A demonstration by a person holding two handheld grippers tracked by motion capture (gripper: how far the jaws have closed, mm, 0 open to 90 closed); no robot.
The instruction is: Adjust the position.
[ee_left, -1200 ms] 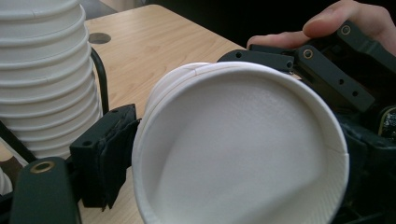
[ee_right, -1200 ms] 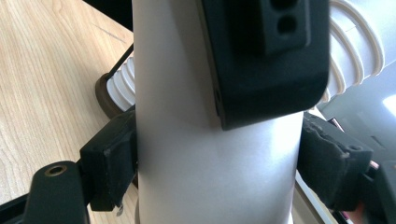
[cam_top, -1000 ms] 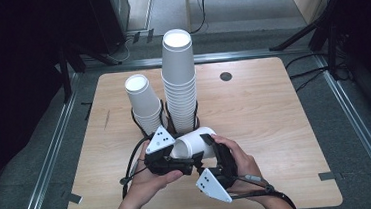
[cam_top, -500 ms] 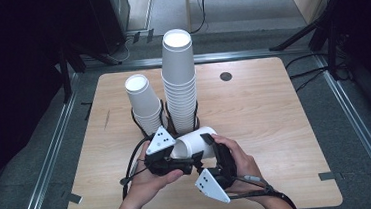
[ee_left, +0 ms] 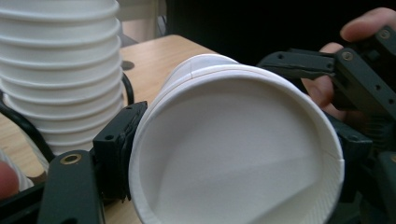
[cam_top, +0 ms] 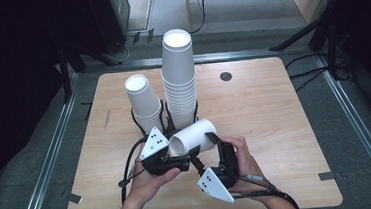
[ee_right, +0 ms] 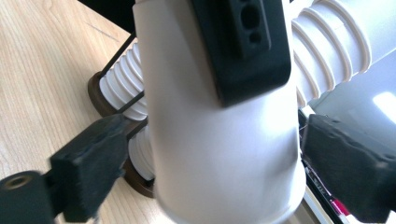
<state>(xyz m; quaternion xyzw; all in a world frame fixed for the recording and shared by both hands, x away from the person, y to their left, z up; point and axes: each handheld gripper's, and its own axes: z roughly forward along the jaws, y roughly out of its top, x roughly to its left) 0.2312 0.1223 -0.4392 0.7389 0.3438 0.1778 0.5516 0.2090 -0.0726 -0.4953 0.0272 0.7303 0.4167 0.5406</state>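
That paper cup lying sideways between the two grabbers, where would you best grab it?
At the rim of the paper cup. It lies tipped with its open mouth toward the person, so one jaw can slip inside and one outside. The left gripper already pinches the rim wall that way from the mouth side; the right gripper stands open around the body.

Both grippers are black: the left gripper (cam_top: pixel 184 161) and right gripper (cam_top: pixel 212 147) each carry a grey three-cornered plate with small dark dots, and black cables trail from them. The jaws are blocky black bars ending in matte rubber pads (ee_right: pixel 91 161), with brass-ringed screw holes. The forearms are bare, without sleeves.
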